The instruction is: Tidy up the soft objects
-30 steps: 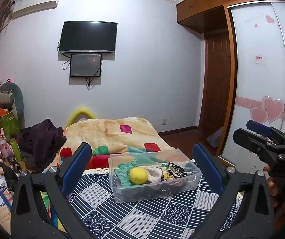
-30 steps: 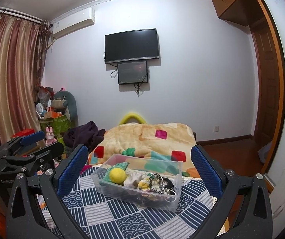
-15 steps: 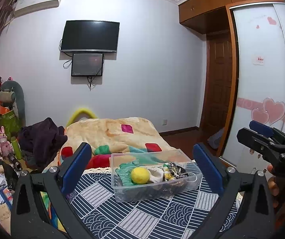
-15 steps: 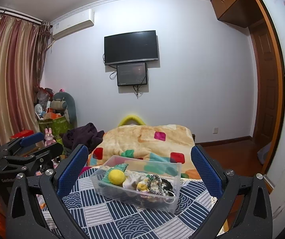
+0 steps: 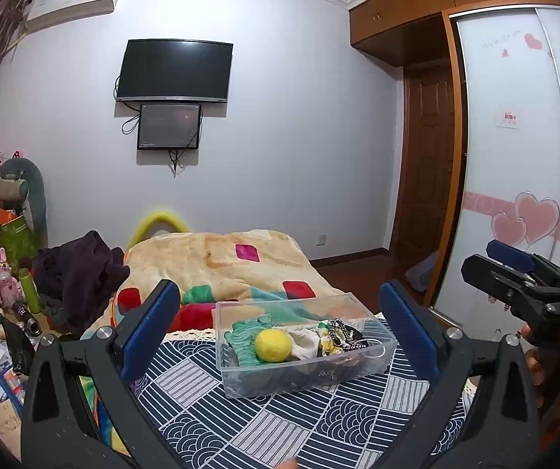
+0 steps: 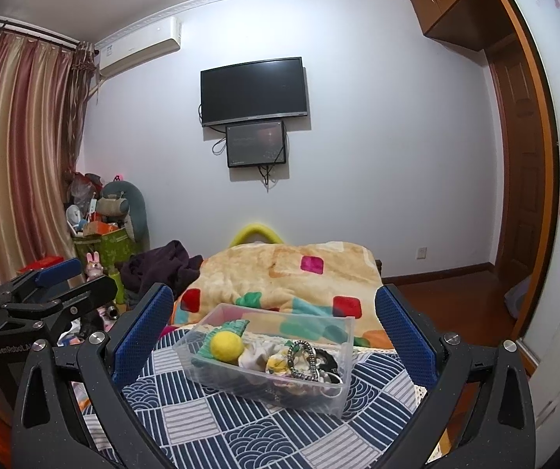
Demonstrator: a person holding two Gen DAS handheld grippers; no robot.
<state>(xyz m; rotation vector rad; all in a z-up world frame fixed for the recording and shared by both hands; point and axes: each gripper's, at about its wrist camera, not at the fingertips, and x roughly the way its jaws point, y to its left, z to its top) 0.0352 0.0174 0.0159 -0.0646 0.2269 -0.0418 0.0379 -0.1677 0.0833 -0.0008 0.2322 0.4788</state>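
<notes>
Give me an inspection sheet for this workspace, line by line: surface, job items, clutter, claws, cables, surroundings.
Surface: blue and white patterned cloth on the bed, bearing the bin.
Job's things: clear plastic bin holding a yellow ball, a green cloth, a white cloth and a beaded string.
Clutter: dark clothing heap; pink rabbit toy among floor items.
Claws: left claw open, empty; right claw open, empty; both short of the bin.
Cables: cords hanging below the small wall screen.
Surroundings: wall TV, air conditioner, curtains, heart-decorated wardrobe door.

Even indoor light, soft shadows, sharp focus, strong fisheye bending, dark vignetted corners
</notes>
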